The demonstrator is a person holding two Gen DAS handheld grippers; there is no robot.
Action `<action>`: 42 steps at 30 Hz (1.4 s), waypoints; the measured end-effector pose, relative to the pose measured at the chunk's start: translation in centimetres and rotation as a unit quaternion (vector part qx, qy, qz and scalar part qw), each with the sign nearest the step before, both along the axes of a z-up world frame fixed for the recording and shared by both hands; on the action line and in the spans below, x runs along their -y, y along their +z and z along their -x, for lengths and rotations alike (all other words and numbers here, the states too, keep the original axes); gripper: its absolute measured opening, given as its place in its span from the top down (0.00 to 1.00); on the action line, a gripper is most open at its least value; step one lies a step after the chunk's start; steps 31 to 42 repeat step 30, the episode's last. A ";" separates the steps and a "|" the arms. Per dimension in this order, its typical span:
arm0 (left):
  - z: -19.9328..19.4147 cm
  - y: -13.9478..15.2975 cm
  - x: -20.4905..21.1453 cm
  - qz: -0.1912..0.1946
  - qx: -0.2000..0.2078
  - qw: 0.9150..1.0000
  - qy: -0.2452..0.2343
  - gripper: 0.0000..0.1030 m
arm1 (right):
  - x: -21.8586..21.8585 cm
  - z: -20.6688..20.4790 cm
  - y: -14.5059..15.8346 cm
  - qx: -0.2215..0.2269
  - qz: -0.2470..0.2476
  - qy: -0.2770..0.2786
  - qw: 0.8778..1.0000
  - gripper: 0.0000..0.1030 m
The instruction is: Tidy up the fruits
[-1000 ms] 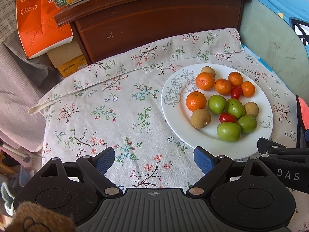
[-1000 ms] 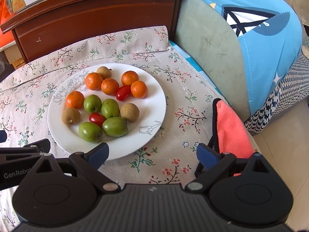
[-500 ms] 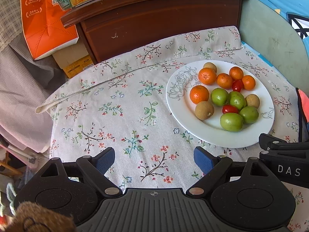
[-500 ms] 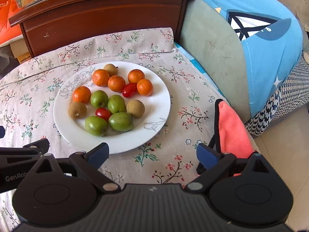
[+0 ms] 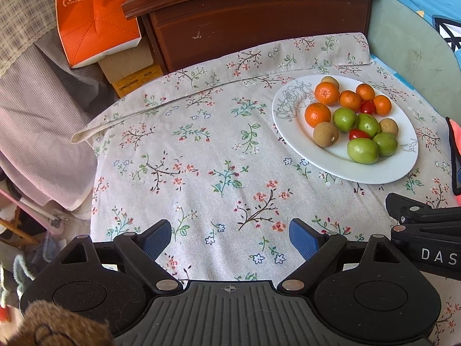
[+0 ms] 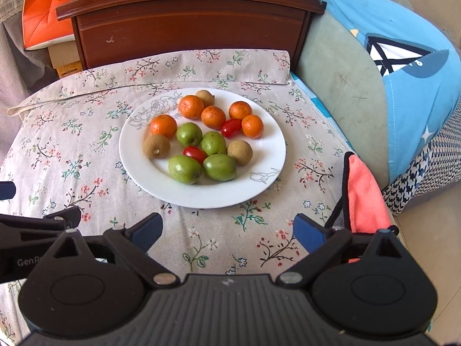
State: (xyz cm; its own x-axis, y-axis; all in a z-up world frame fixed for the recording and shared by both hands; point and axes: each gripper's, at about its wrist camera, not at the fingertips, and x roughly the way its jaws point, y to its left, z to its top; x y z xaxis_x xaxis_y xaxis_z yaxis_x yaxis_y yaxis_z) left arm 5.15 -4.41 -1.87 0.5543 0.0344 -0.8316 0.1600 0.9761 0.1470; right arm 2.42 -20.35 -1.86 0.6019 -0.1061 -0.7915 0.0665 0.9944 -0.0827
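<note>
Cloth point(image 5: 201, 150), floral, covers the whole working surface; its folded hem runs along the far side, against a dark wooden headboard point(image 5: 259, 20). Wide bare stretch of cloth lies left of the white plate point(image 6: 149, 173). Plate sits toward the right, holding all the fruit: five small oranges point(image 6: 190, 106), four green fruits point(image 6: 184, 169), three brown round fruits point(image 6: 156, 146), two red tomatoes point(image 6: 231, 128), bunched and mostly touching. Right edge drops off by a coral towel point(image 6: 364, 199) and a blue cushion point(image 6: 403, 86). Orange carton point(image 5: 92, 20) stands off the far left corner. Left gripper point(image 5: 230, 239) jaws spread wide, nothing between, over bare cloth. Right gripper point(image 6: 227, 232) likewise spread and empty, just short of the plate's near rim.
</note>
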 end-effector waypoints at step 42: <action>5.0 0.4 -6.2 0.012 0.016 0.999 0.031 0.12 | -7.0 7.1 -5.8 0.054 -0.044 0.213 0.975 0.01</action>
